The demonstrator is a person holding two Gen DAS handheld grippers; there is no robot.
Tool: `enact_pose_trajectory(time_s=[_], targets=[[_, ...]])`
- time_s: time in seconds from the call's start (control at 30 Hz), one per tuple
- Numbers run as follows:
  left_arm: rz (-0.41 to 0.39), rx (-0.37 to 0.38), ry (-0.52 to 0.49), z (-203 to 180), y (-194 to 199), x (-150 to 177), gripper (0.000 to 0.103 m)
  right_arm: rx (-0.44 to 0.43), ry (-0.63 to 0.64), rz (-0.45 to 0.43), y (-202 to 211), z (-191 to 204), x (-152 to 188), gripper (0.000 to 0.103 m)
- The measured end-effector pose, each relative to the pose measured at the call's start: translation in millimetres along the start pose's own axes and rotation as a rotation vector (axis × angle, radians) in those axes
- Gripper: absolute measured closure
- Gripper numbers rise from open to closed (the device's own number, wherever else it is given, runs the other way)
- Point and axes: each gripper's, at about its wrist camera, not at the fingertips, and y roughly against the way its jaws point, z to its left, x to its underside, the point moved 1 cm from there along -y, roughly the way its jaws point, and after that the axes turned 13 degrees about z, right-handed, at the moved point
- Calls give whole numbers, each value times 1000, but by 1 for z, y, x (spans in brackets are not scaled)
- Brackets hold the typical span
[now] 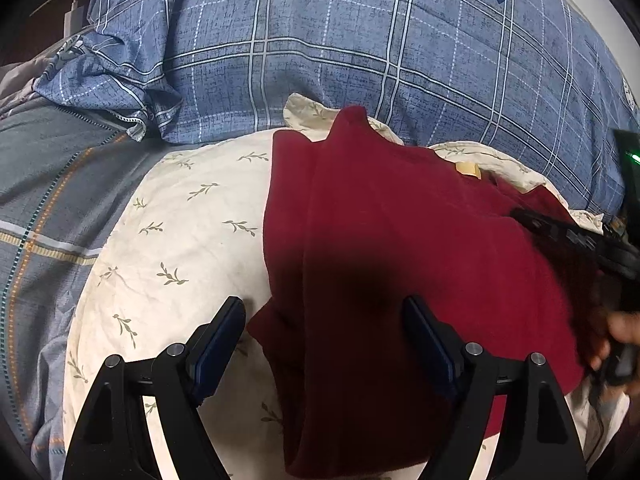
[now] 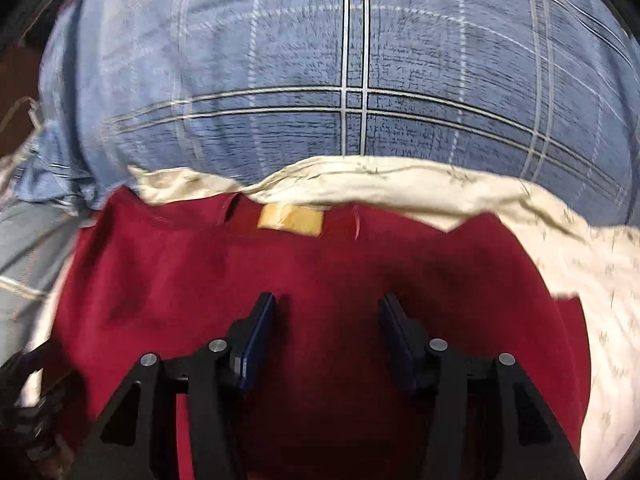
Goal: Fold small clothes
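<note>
Both tools spread, left tool [image 1: 324, 320] and right tool [image 2: 326, 316] over dark red knit garment [image 1: 400, 240] on cream leaf-print pillow [image 1: 180, 240]; soft pillow may bunch the fold.

Right wrist view smears: the blue plaid bedding [image 2: 280, 60] blurs at its edges. The red garment [image 1: 400, 240] runs off the bottom edge, and a hand [image 1: 622, 336] sits half cut off at right.

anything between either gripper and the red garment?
Nothing visible. The left gripper hangs with open jaws over the red garment, which lies on the cream pillow. The right gripper is also open above bare red fabric, below the tan label.
</note>
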Motion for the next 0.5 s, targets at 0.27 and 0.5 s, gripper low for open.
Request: enact_pose_trajectory(time_s=[0.27,0.5], targets=[[-17,-12,-8,-1,7,6,22,4,-48,-73,50,-33,43,47],[-23,-6,-23,-3,12,11,22,57,-131,-44,47,-86,87,42]])
